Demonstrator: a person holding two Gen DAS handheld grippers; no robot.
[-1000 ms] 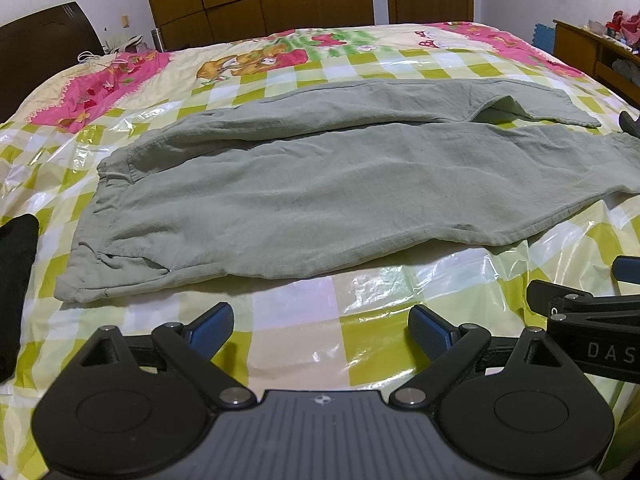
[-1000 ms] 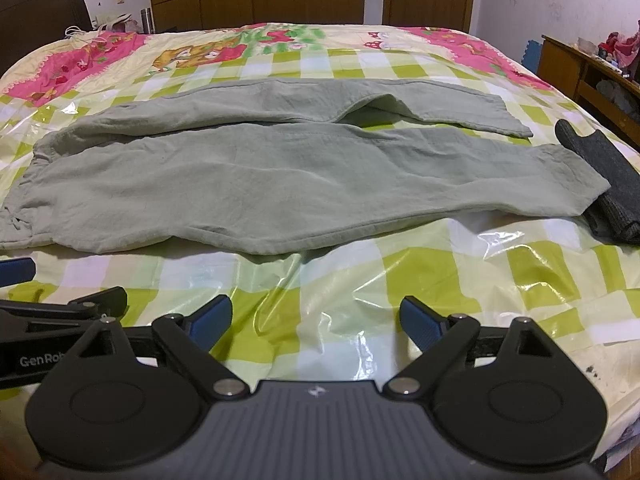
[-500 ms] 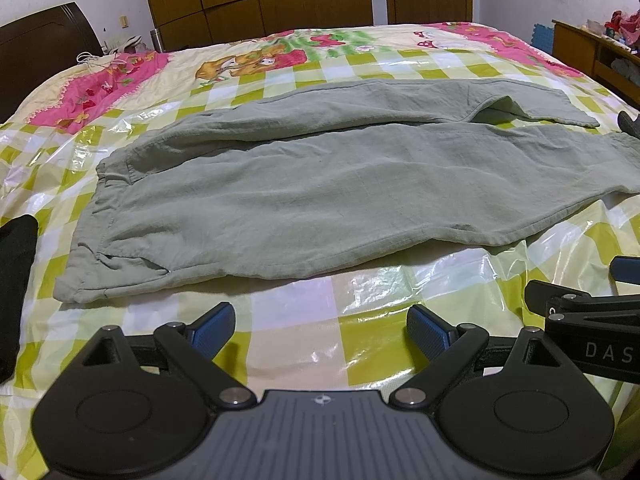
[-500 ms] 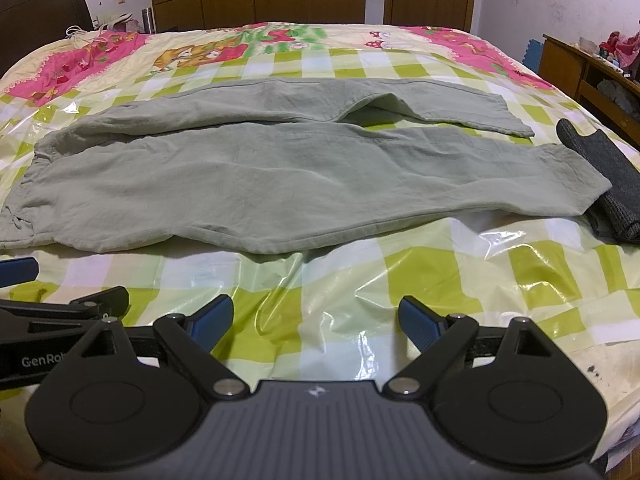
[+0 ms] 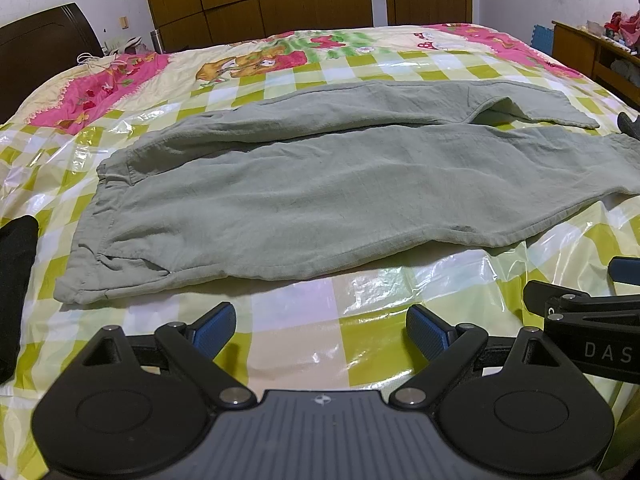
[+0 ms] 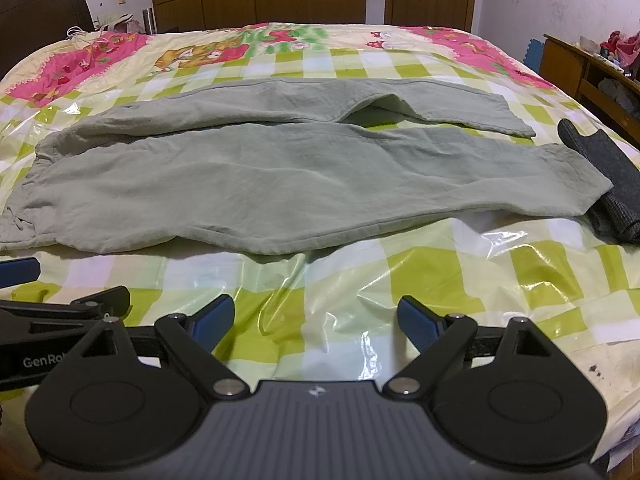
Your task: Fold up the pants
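Pants laid flat, neither gripper engaged.

Green pants are spread mid-frame, long axis left to right, waistband left, beyond both grippers. Left gripper and right gripper are held open and empty; the left appears nearer the waistband.

The pants lie spread across the middle of the frame on the bed, waistband at the left, legs running to the right, one leg behind the other. A dark folded cloth lies at the right edge, touching the nearer leg's end. Along the bottom of the frame, before the pants and apart from them, sit the left tool and the right tool.
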